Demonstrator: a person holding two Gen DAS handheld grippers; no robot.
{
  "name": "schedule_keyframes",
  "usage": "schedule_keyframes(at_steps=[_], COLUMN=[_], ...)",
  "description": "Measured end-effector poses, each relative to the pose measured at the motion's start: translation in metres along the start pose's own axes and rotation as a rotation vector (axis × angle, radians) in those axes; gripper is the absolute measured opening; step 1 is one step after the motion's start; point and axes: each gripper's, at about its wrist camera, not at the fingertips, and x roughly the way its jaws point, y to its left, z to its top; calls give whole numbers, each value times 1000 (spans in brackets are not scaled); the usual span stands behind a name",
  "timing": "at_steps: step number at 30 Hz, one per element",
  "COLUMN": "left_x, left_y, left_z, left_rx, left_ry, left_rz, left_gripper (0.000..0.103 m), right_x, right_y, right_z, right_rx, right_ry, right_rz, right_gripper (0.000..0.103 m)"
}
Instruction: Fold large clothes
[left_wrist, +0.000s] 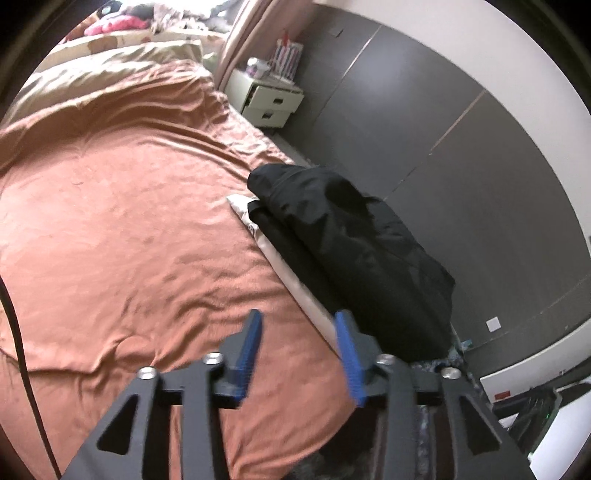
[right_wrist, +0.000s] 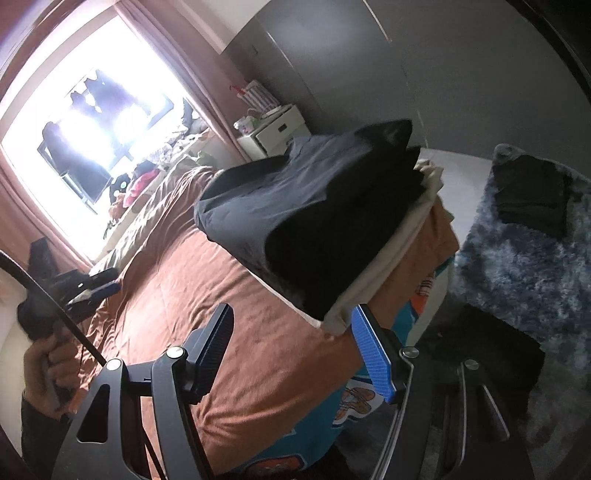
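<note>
Black garment (left_wrist: 354, 243), folded into a thick bundle, lies on a folded cream cloth (left_wrist: 258, 229) at the right edge of the bed (left_wrist: 122, 221), close to the foot corner. The bed carries a rust-orange cover, creased but flat, and the bundle sits on top of it, with one dark flap sticking up at its far end. The left gripper (left_wrist: 299, 325) hangs above the cover just beside the stack, its blue pads spread apart with nothing between them. The right gripper (right_wrist: 291, 321) is also spread wide and empty, its right pad just below the near corner of the cream cloth; whether it touches, I cannot tell. In the right wrist view a hand (right_wrist: 51, 373) holds the other gripper's handle over the bed's far side. A white nightstand (left_wrist: 269, 99) stands beyond the bed's head corner, by a pink curtain (left_wrist: 243, 33)
</note>
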Motion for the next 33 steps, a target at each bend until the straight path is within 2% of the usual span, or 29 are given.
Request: schedule_keyframes(at_steps=[3,5,6,8,11,12,13,19,33], left_x=[-30,-54,-64,-87,-121,-131,-138,-190,-299], left_y=[-6,-12,-15,-20,-28,-30,-31,-39,-42], left_z=[-16,-28,-34,-47,-68,-76,-82,-133,-254], left_rx=[35,67,81,108,140,151,159,177,137], left_ry=[-23,-51,-66,-104,-165,-181,-192,-252,-417], left_rz=[-20,-25,-25,-36,-33,-32,-30,-9,89], left_gripper=[52,66,72,90,102,103,103,103,103], right_x=[-15,-28,-33,-48,-65,-72,-81,-114,-181], right_y=[8,15,17,29,42,46,50,58,54], right_z=[-13,-17,-22,-29,-44,-48,-53,-76,-121], right_rx=[-16,-26,-33,-66,-112,-128,-145,-197,-263], right_ry=[-20,-39,-48,-65,-78,-87,-100,-122,-141], right_rz=[-15,-21,-22,-36,-58,-64,-72,-71,28], right_gripper=[74,82,82,83,94,101,103,103,103])
